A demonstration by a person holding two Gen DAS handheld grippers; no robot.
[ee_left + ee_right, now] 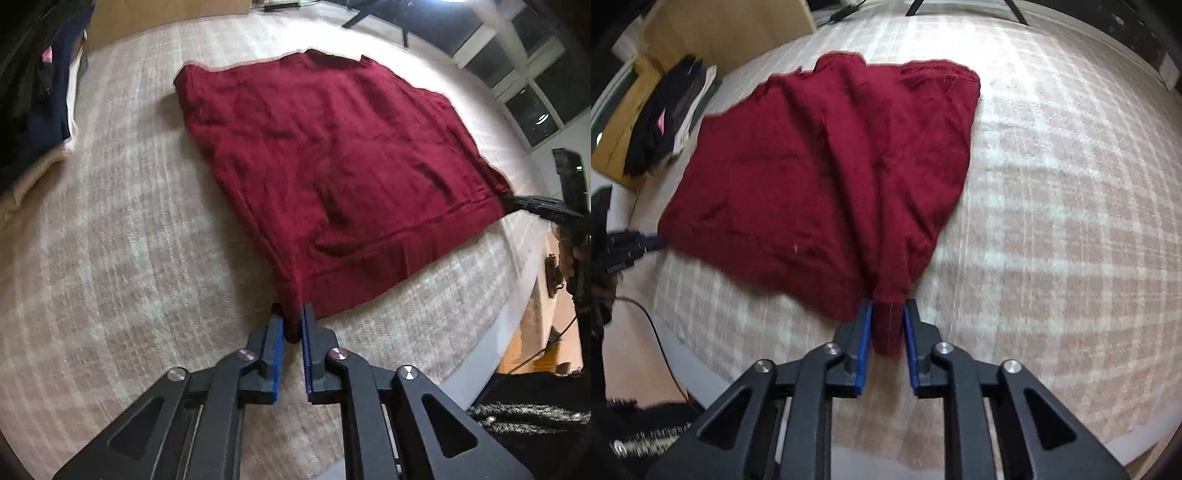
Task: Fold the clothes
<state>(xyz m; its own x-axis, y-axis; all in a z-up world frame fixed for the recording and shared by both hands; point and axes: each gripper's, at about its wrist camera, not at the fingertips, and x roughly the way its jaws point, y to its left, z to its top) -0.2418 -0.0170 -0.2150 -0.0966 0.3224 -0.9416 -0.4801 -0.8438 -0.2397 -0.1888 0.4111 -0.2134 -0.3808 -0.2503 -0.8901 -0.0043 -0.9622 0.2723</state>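
1. Dark red garment [332, 155] spread mostly flat on a pale checked bed cover [110, 240], hem band toward the near edge.
2. Left tool [293, 325] pinching the near-left hem corner between blue pads.
3. Right tool [888, 325] pinching the near-right hem corner, a bunched wad of cloth between its jaws.
4. Stack of dark clothes [668, 125] near the far left edge of the bed.
5. Likely risks: corner slipping from a thin pinch when lifted; uneven pull from the two tools skewing the fold; creases across the middle getting trapped under the fold.
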